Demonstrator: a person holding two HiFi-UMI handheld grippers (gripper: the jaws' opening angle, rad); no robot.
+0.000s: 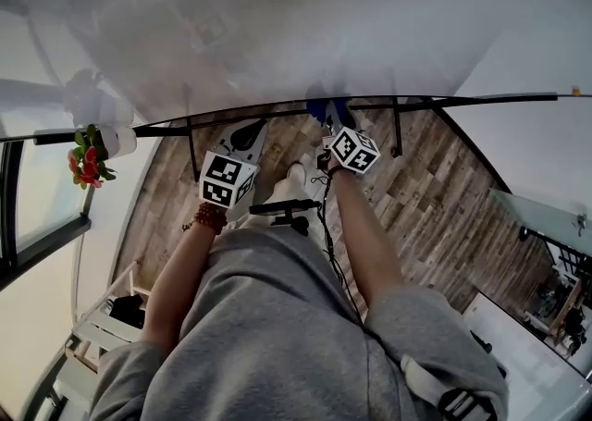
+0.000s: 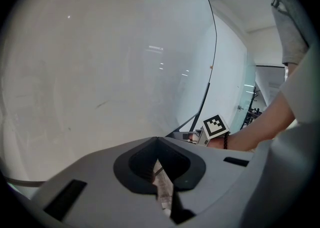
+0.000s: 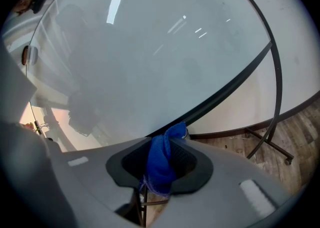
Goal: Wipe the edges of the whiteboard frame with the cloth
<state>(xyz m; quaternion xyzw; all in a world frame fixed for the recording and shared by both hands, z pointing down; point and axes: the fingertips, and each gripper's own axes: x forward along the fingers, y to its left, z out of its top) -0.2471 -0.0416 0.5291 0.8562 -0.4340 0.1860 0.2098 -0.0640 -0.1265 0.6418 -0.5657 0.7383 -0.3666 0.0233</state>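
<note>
The whiteboard (image 1: 305, 21) fills the top of the head view, and its black bottom frame (image 1: 462, 101) runs across under it. A blue cloth (image 1: 328, 112) is pinched in my right gripper (image 1: 330, 117), which is shut on it and presses it against that frame. In the right gripper view the cloth (image 3: 162, 164) bunches between the jaws and its top touches the black frame (image 3: 225, 90). My left gripper (image 1: 248, 136) hangs just below the frame, to the left of the right one. In its own view my left gripper (image 2: 158, 164) is shut on nothing and faces the board surface (image 2: 100, 61).
The board's black stand legs (image 1: 398, 129) reach down to a wooden floor (image 1: 435, 197); a wheeled base (image 3: 272, 147) shows in the right gripper view. Red flowers (image 1: 86, 166) sit at the frame's left end. A white shelf unit (image 1: 92, 327) stands at lower left.
</note>
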